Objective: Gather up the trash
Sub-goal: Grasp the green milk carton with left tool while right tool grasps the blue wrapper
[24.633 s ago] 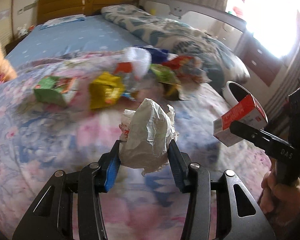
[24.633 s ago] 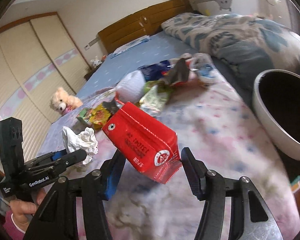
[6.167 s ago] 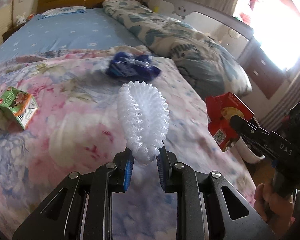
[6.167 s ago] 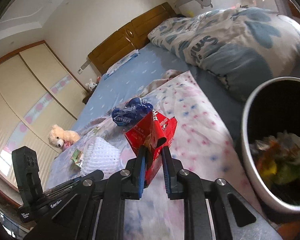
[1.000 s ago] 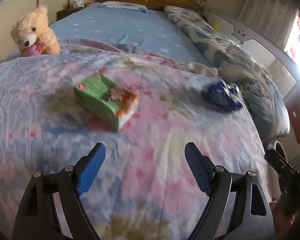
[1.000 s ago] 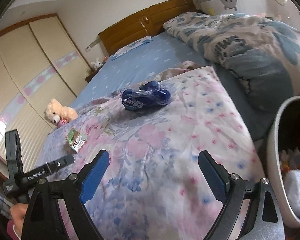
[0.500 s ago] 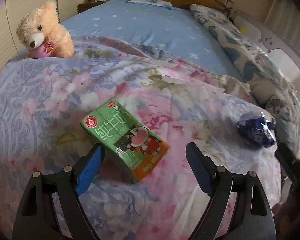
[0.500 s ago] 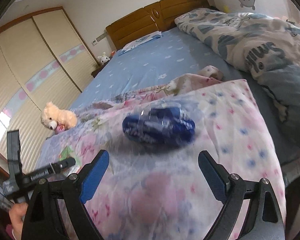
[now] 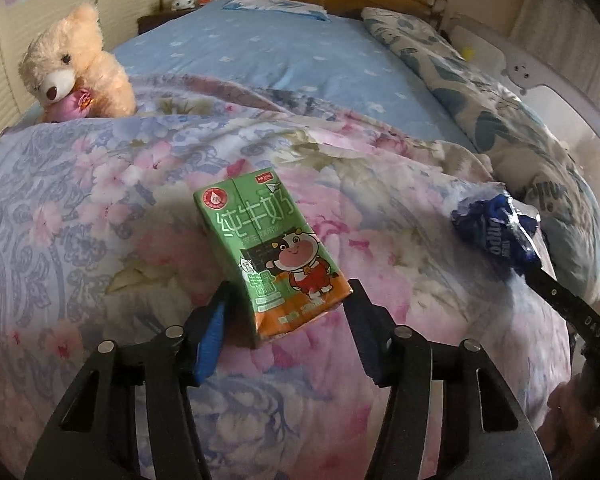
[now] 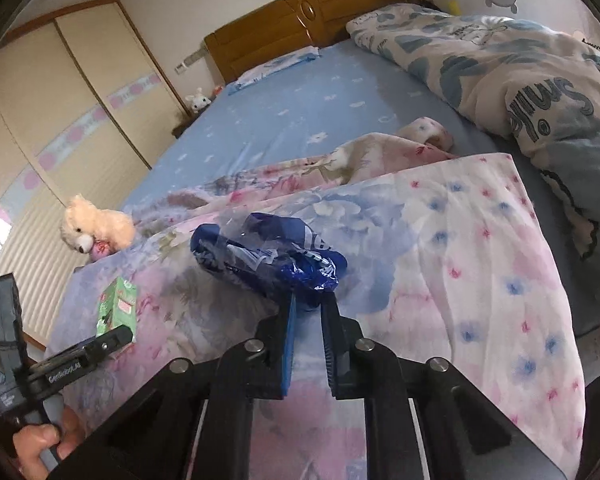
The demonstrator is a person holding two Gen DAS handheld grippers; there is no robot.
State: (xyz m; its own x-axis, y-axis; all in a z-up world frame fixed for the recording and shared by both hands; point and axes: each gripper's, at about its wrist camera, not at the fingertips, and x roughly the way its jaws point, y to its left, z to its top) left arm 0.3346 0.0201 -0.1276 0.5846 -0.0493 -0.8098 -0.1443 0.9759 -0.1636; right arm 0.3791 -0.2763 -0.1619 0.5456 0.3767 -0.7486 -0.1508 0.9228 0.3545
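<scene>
A green milk carton [image 9: 270,250] lies on the flowered quilt [image 9: 100,208]. My left gripper [image 9: 288,300] has closed in around its near end, with both fingers against the carton's sides. The carton also shows small in the right wrist view [image 10: 118,308]. A crumpled blue wrapper [image 10: 266,258] sits on the quilt, and my right gripper [image 10: 308,304] is shut on its near edge. In the left wrist view the wrapper [image 9: 496,234] shows at the tip of the right gripper.
A teddy bear [image 9: 74,68] sits at the quilt's far left edge. A folded blue-and-white duvet [image 10: 520,64] lies along the right side of the bed. A wooden headboard [image 10: 308,12] and wardrobe doors [image 10: 72,92] stand behind.
My left gripper moved forward and closed from wide open onto the carton's near end. My right gripper moved up to the blue wrapper and shut on it.
</scene>
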